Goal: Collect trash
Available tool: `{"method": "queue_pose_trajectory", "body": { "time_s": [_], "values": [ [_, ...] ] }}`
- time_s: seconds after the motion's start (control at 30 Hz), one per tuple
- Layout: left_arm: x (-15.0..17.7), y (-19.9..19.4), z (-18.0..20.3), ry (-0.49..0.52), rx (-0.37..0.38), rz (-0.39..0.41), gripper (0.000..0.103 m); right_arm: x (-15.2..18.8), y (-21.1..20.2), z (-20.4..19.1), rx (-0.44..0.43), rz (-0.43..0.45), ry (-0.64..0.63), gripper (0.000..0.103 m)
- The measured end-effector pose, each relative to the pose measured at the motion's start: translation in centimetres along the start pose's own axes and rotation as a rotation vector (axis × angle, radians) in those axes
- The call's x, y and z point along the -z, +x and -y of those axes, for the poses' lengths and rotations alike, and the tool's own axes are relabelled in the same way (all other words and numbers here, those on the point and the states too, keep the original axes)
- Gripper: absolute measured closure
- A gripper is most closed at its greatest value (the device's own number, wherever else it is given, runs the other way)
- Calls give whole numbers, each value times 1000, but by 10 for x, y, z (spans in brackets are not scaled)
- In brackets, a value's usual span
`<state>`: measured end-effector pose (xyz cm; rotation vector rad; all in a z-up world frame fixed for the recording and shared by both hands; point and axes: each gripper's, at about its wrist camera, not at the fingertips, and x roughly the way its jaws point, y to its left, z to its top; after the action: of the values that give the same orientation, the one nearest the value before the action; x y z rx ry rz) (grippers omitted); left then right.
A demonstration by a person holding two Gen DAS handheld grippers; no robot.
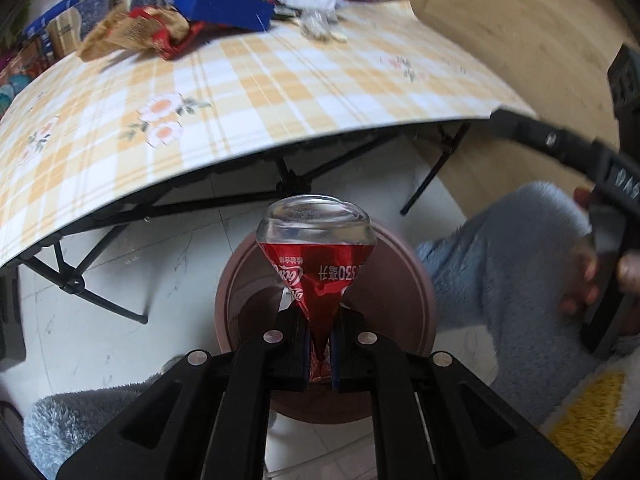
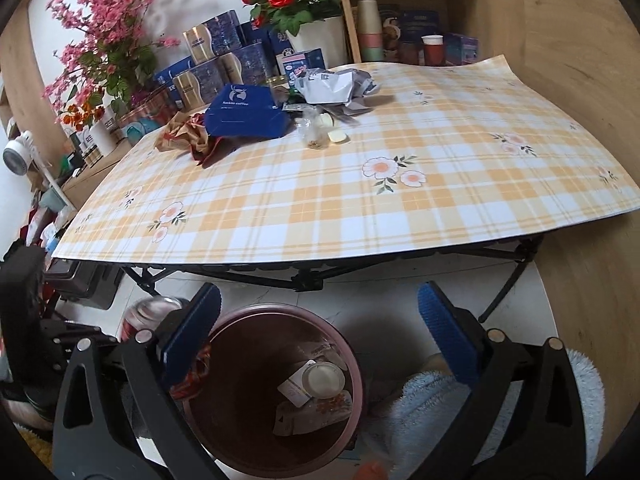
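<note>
My left gripper (image 1: 320,322) is shut on a crushed red cola can (image 1: 316,264), pinched flat at its lower end, silver base pointing away. It hangs over the open round brown bin (image 1: 400,300) on the floor. In the right wrist view my right gripper (image 2: 320,320) stands wide open with nothing between its blue pads (image 2: 448,332), just above the bin (image 2: 276,310). The bin holds a white lid (image 2: 322,378) and wrappers. The can (image 2: 150,312) shows at the left there. On the table lie a blue box (image 2: 244,114), a crumpled brown-red wrapper (image 2: 184,136), crumpled white paper (image 2: 328,84) and a clear bag (image 2: 314,130).
A folding table with a yellow checked cloth (image 2: 360,200) stands beyond the bin, its black legs (image 2: 308,276) close by. Boxes, flower pots (image 2: 316,36) and cups (image 2: 434,46) crowd the back. A person's fluffy blue sleeve (image 1: 500,280) is at the right.
</note>
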<state>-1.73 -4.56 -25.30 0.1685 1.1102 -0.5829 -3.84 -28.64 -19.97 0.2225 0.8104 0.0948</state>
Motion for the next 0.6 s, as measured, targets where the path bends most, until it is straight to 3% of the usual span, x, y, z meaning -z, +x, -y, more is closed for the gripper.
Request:
{"method": "queue_pose_trajectory", "body": {
  "time_s": [0.27,0.6],
  "values": [
    [-3,29,-16,-54,-33,-83,96,3,5,2,3,-16,14,6],
    [0,39,-7,-12,-38,-124,96,3,7,5,17,-22,30,6]
  ]
}}
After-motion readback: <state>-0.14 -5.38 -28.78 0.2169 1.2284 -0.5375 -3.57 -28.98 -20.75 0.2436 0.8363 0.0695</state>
